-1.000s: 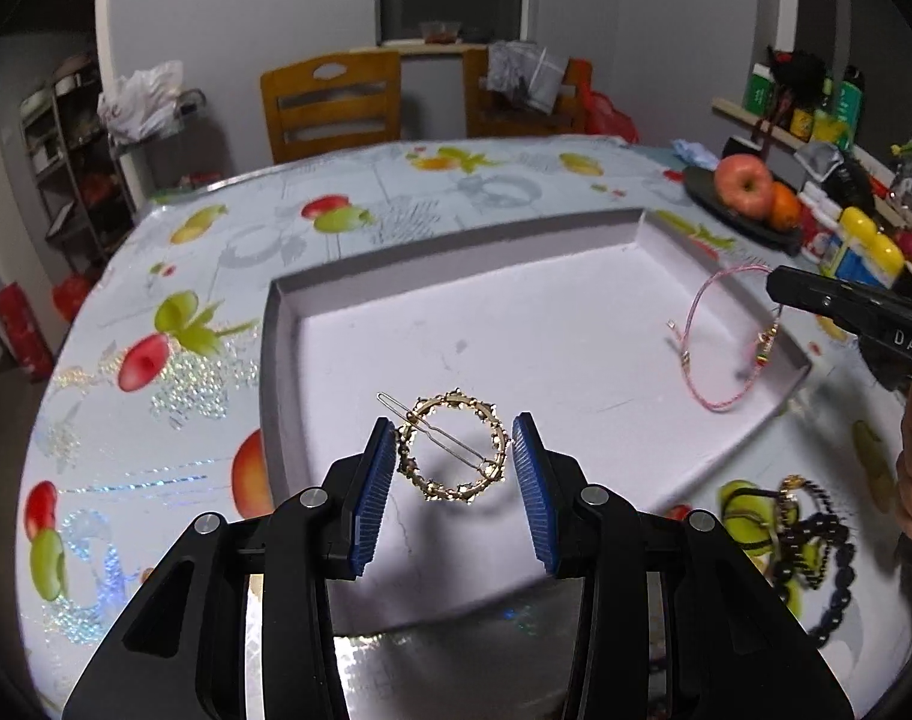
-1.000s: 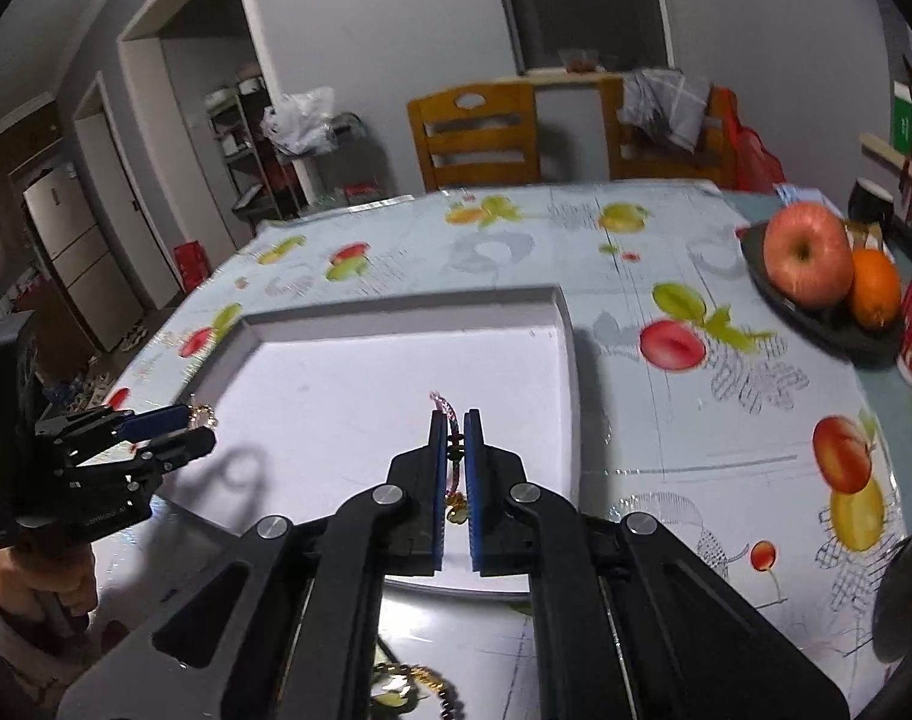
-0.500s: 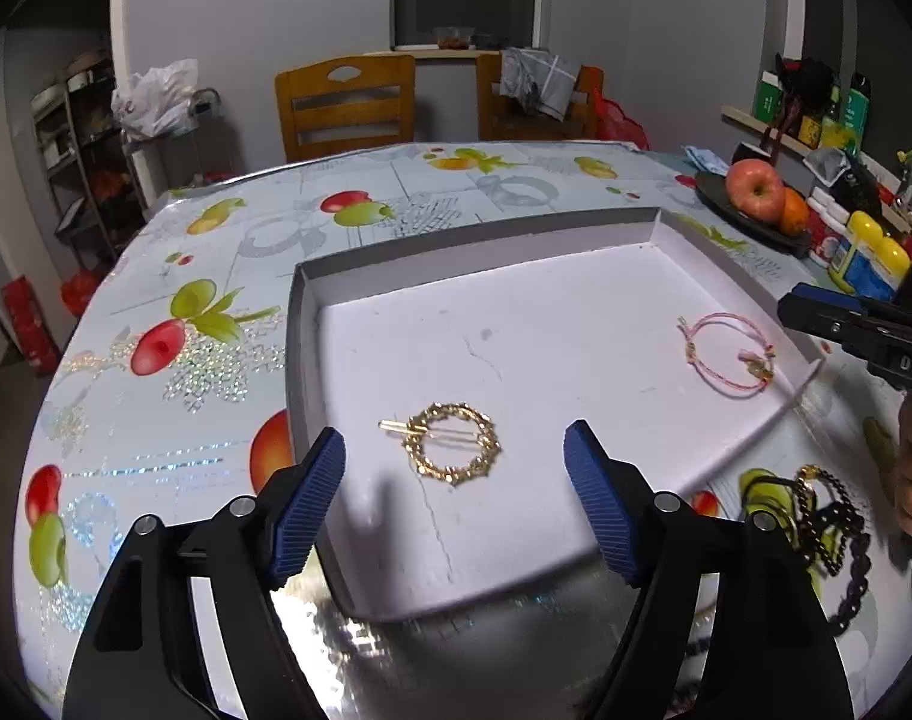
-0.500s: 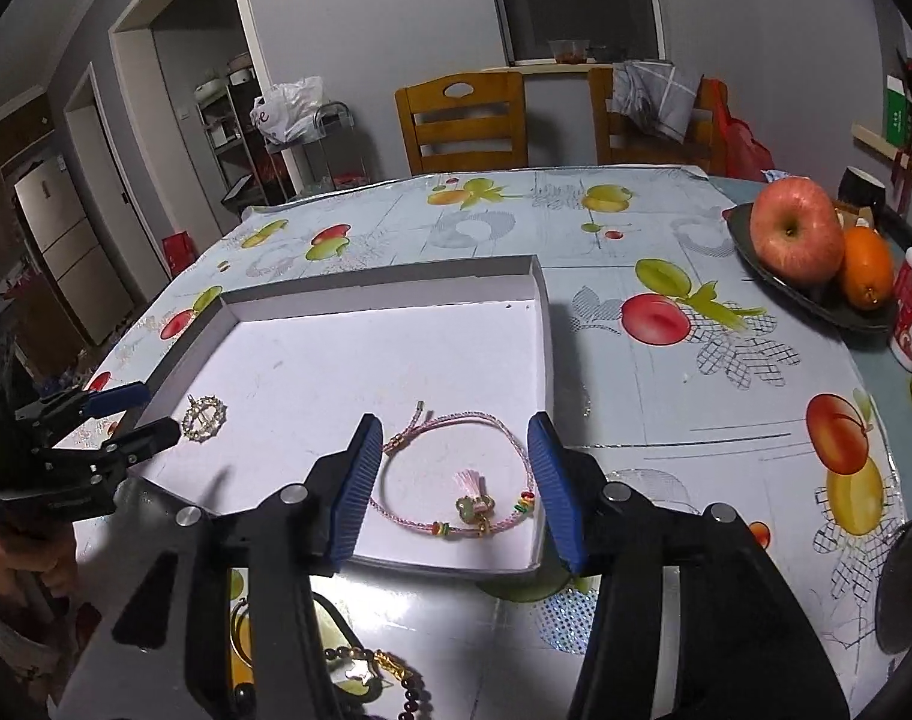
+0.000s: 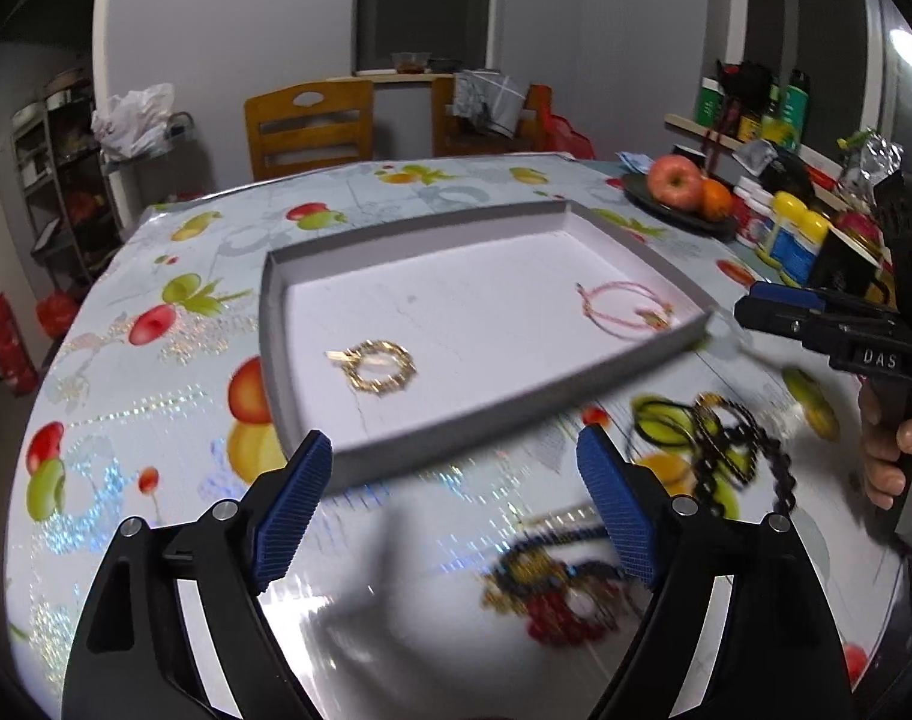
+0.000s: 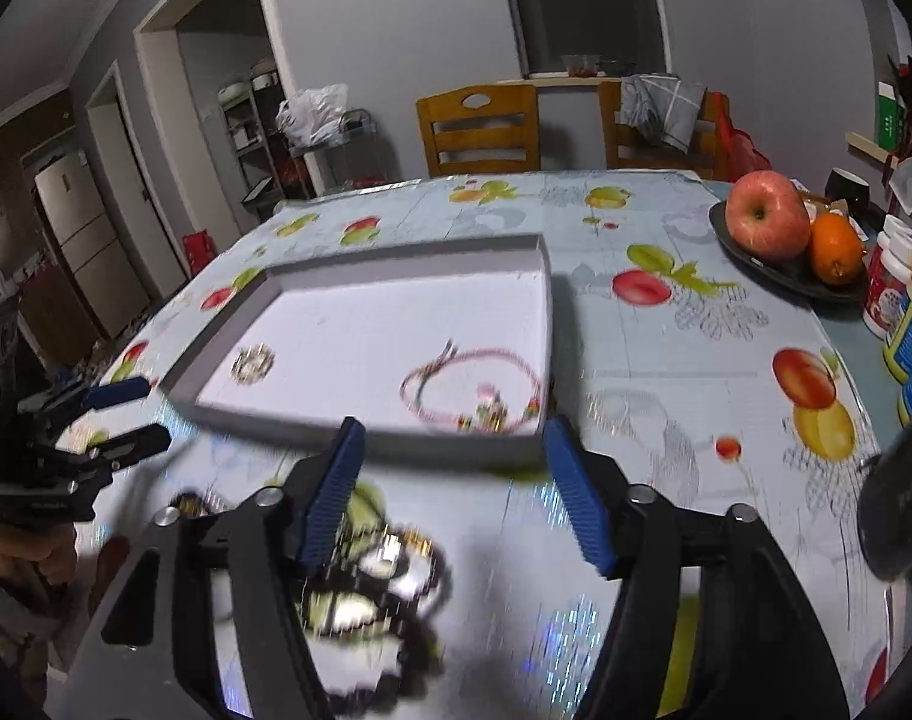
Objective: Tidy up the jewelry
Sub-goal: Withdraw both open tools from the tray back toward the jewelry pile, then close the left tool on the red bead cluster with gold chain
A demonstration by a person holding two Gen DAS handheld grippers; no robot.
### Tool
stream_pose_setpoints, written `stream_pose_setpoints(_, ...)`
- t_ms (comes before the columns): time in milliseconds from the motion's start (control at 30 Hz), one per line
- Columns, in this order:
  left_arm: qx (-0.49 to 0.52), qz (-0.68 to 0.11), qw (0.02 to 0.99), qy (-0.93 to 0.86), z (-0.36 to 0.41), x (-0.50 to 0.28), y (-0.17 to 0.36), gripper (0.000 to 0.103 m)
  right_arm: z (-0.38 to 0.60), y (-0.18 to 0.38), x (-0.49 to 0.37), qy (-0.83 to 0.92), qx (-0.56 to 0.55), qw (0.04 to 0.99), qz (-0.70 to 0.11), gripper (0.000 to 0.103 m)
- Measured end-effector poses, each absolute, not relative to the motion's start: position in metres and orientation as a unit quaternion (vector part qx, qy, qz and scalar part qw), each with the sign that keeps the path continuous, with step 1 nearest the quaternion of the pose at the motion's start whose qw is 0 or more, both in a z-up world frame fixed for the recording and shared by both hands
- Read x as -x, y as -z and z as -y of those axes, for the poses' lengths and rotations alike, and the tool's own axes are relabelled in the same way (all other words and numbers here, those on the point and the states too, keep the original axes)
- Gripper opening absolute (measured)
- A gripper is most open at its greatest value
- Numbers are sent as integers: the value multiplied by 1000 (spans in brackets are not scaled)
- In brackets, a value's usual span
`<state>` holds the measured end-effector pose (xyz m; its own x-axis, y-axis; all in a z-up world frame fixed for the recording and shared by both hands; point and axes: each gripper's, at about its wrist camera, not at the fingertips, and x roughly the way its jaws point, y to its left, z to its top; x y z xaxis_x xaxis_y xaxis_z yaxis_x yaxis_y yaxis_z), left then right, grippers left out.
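A shallow white tray (image 5: 486, 426) (image 6: 360, 441) lies on the fruit-print tablecloth. In it lie a gold ring-shaped hair clip (image 5: 379, 365) (image 6: 252, 362) at the left and a pink cord bracelet (image 5: 627, 309) (image 6: 474, 390) at the right. My left gripper (image 5: 453, 510) is open and empty, in front of the tray's near wall. My right gripper (image 6: 456, 492) is open and empty, in front of the tray's near right corner. A heap of black and gold beaded jewelry (image 5: 720, 450) (image 6: 372, 576) lies on the cloth before the tray, and a blurred beaded piece (image 5: 552, 594) is near the left gripper.
A dark plate (image 6: 780, 273) with an apple (image 6: 765, 225) and an orange (image 6: 837, 249) stands at the far right. Bottles and jars (image 5: 792, 234) line the right edge. Wooden chairs (image 5: 309, 126) stand behind the table.
Both grippers opened, released the hair clip and the bracelet into the tray, then drew back toward the near edge, bringing the loose jewelry on the cloth into view.
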<state>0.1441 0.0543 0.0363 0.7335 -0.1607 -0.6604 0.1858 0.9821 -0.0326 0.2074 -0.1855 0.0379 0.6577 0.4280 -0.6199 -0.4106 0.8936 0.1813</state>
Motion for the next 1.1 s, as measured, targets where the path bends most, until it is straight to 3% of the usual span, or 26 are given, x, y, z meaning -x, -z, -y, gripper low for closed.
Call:
stream_pose_setpoints(800, -69, -368, 911, 174, 1, -99, -18, 84, 188, -15, -168, -236, -11, 895, -378, 64)
stream_pose_setpoints(1100, -29, -390, 908, 154, -19, -100, -14, 81, 192, -14, -163, -235, -19, 894, -381, 64)
